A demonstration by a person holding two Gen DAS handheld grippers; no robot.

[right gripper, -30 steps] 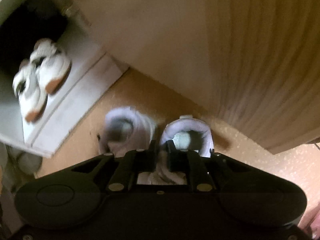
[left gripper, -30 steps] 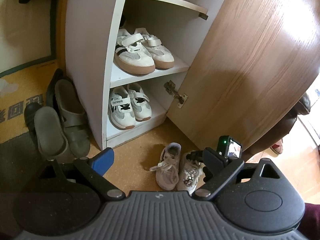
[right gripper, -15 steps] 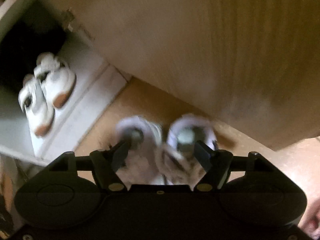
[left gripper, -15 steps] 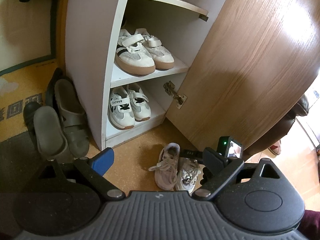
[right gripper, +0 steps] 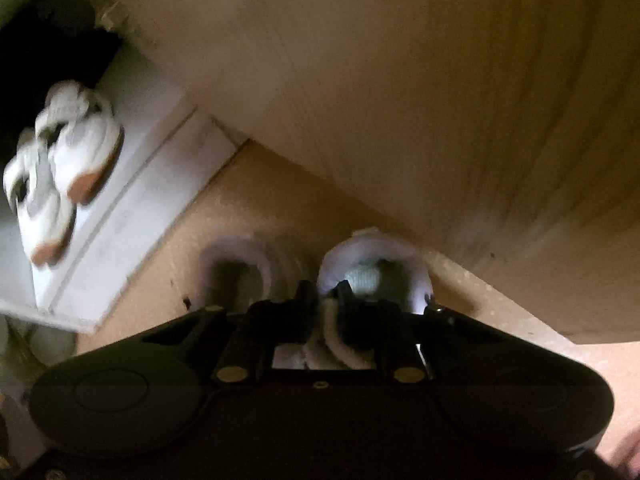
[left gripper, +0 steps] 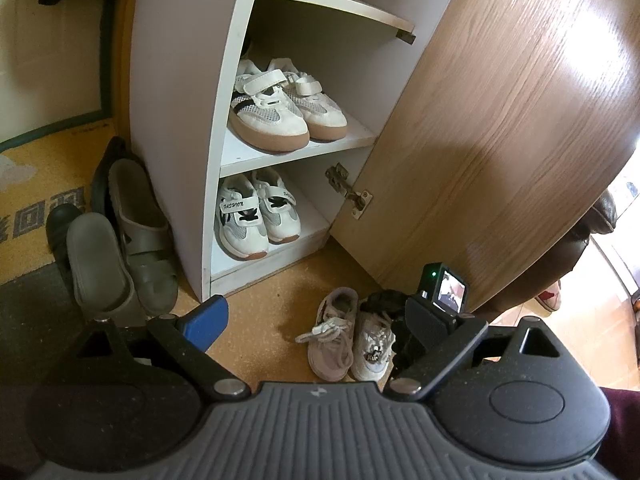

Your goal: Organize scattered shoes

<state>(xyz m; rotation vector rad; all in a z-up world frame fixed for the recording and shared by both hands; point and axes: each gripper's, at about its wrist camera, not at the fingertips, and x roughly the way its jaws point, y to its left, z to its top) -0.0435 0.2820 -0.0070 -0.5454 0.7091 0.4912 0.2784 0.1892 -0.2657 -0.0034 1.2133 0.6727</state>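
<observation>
Cabinet (left gripper: 176,92) is standing open, its wood door (left gripper: 500,140) swinging out to the right. Middle shelf (left gripper: 256,158) is carrying one strap sneaker pair (left gripper: 280,108); bottom shelf (left gripper: 308,236) is carrying another pair (left gripper: 256,216). Grey sandals (left gripper: 120,248) are leaning against the cabinet's left side on the floor (left gripper: 272,300).

Small lace-up sneakers (left gripper: 348,336) are sitting side by side on the floor just in front of the door, toes toward me.

My left tongs (left gripper: 316,316) are hovering above the floor, jaws standing wide apart, nothing between them.

My right tongs (right gripper: 324,296) are reaching down at the small sneakers (right gripper: 304,276) and have just been closing; jaws are now nearly together, pinching what is probably the adjoining inner collars of the two shoes. Right wrist view is blurring, so I'm not certain both are caught. In the left wrist view those tongs (left gripper: 394,312) are showing at the right shoe's opening.
</observation>
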